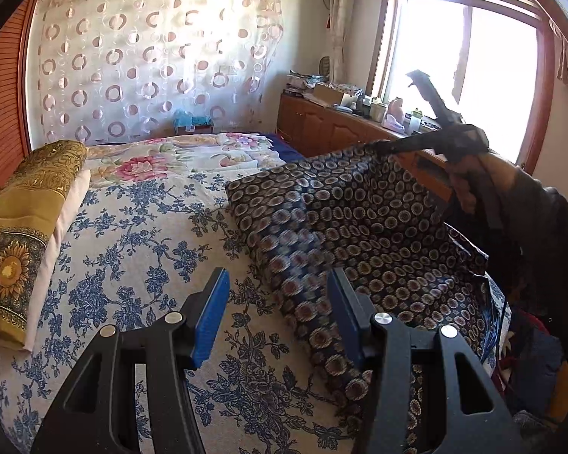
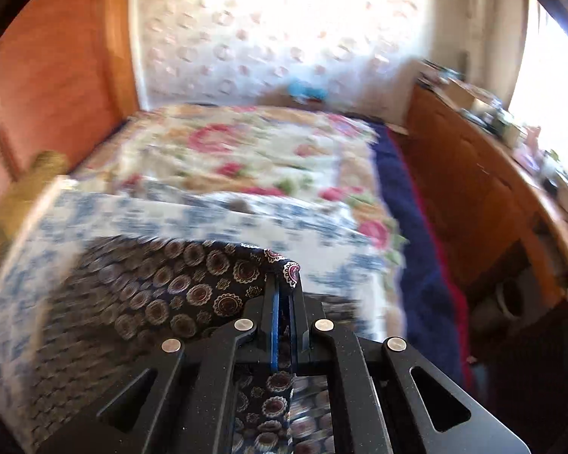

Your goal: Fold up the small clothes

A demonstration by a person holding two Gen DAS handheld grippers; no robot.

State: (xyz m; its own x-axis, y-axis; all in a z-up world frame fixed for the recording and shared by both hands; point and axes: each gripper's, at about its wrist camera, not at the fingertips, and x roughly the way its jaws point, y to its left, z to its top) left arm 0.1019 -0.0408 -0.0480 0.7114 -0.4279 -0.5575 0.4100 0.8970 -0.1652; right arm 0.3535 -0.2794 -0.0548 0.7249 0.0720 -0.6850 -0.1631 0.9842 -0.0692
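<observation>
Dark navy cloth [image 1: 359,227] printed with round cream-and-maroon medallions lies on the blue-flowered bedsheet [image 1: 132,234], one corner lifted. The right gripper [image 2: 284,283] pinches that corner, while the left gripper [image 1: 278,302] hovers spread above the cloth's near fold. Farther off, a cardboard box [image 1: 327,94] on the wooden cabinet [image 1: 322,128] is too small to see inside.

A home bedroom — bed [image 1: 132,234] with floral sheets, patterned curtain [image 1: 151,56], wooden cabinets [image 1: 329,128] under a sunny window [image 1: 465,75]
</observation>
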